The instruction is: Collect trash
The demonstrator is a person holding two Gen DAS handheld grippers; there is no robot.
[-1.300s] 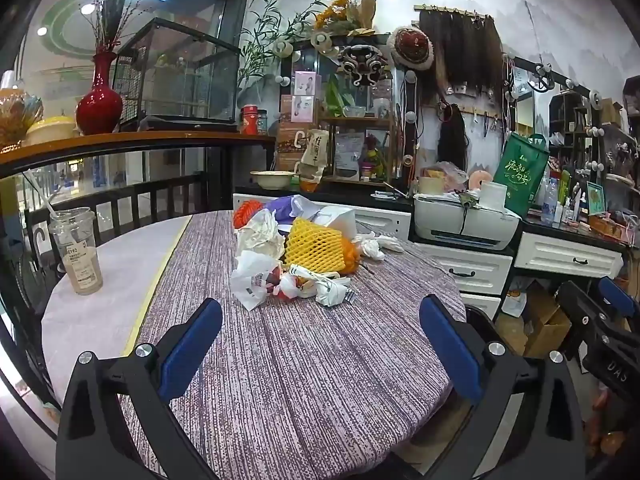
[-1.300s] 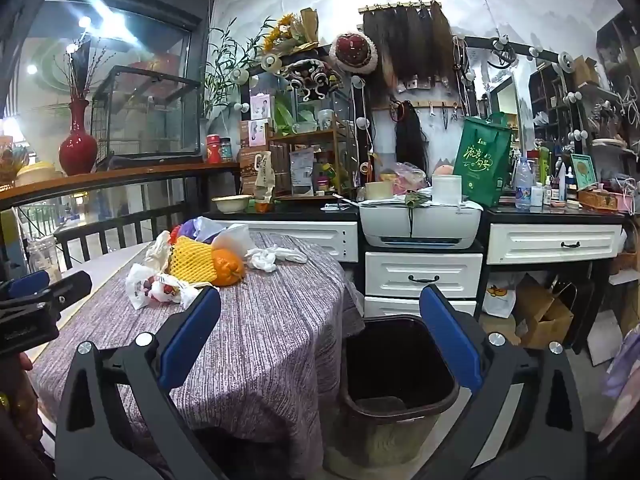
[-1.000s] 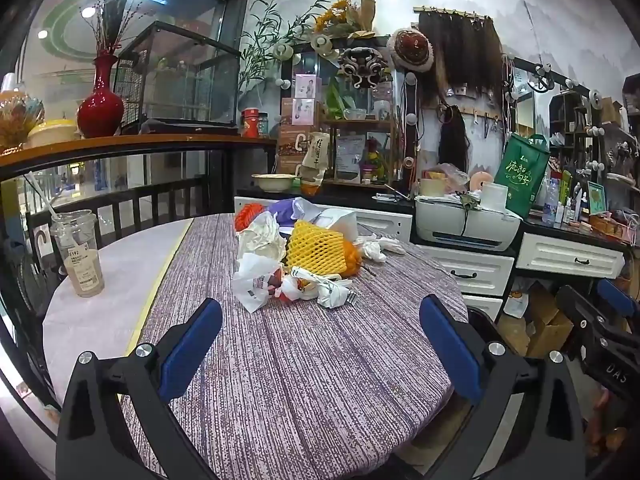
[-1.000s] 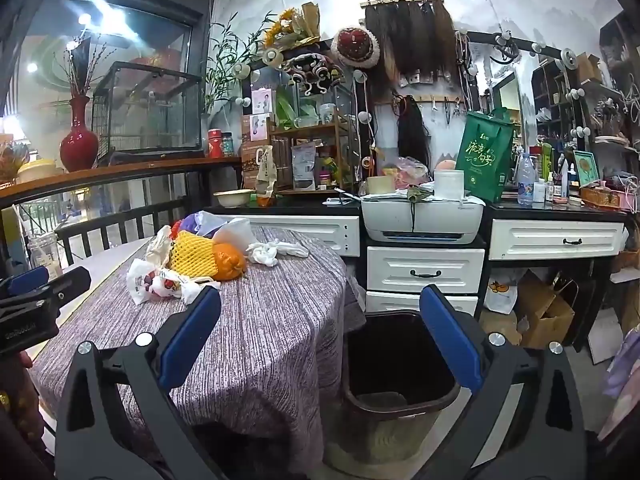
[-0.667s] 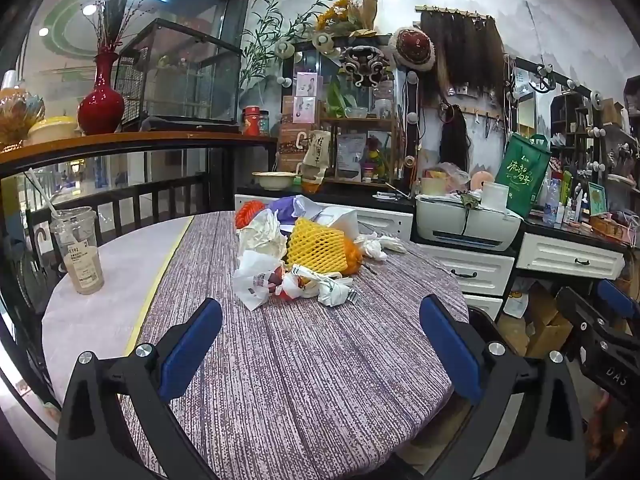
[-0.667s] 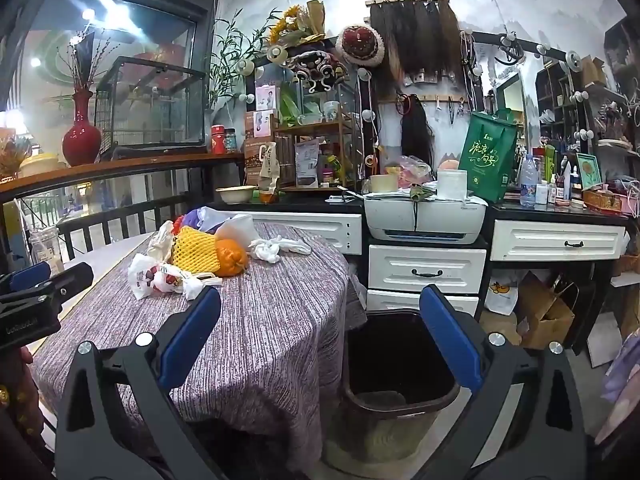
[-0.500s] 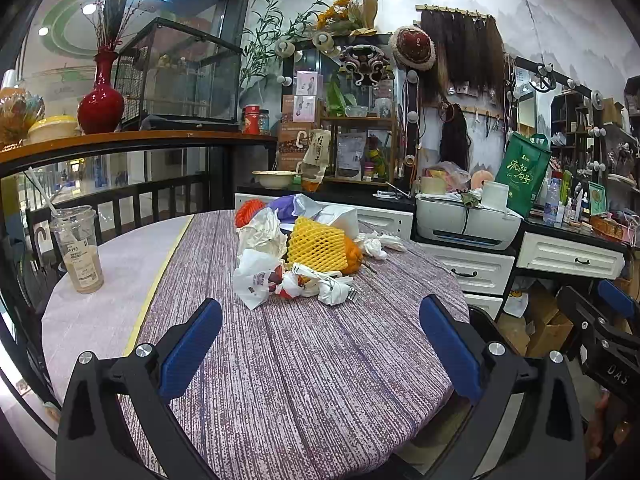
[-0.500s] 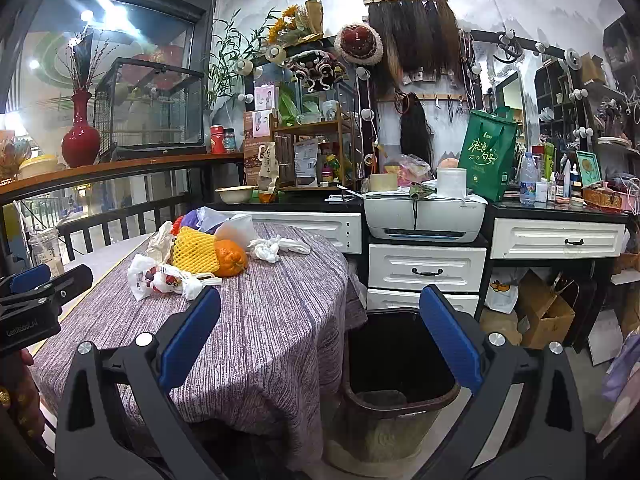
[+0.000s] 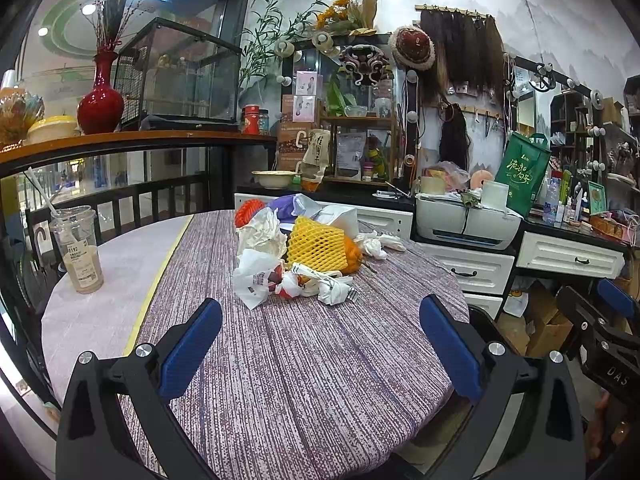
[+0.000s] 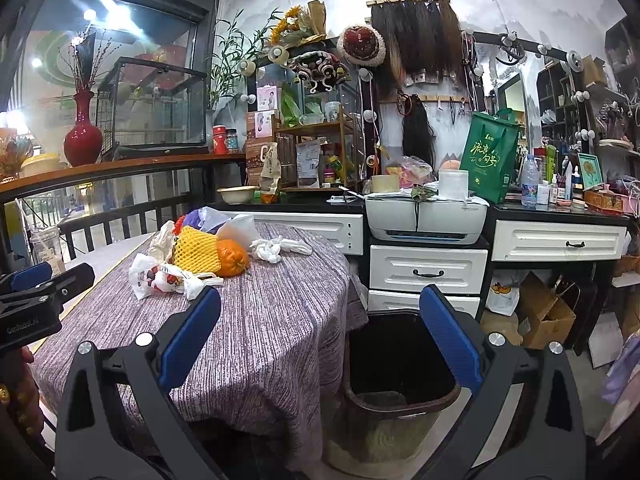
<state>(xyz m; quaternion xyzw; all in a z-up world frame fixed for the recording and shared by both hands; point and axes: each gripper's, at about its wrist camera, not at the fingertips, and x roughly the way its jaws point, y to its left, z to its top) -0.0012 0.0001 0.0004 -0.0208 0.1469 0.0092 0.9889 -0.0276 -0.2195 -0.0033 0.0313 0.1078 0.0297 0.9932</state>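
Note:
A heap of trash lies on the far part of the round table: a yellow foam net over an orange, crumpled white bags, tissue wads, purple and red wrappers. The heap also shows in the right wrist view. A dark trash bin stands on the floor right of the table. My left gripper is open and empty, above the table short of the heap. My right gripper is open and empty, over the table edge and the bin.
A plastic drink cup with a straw stands at the table's left. White drawers with a printer stand behind the bin. Cardboard boxes sit on the floor at right. A railing runs behind the table.
Both grippers have stayed open and empty. The right view has drifted slightly toward the table and bin; the left view has barely shifted.

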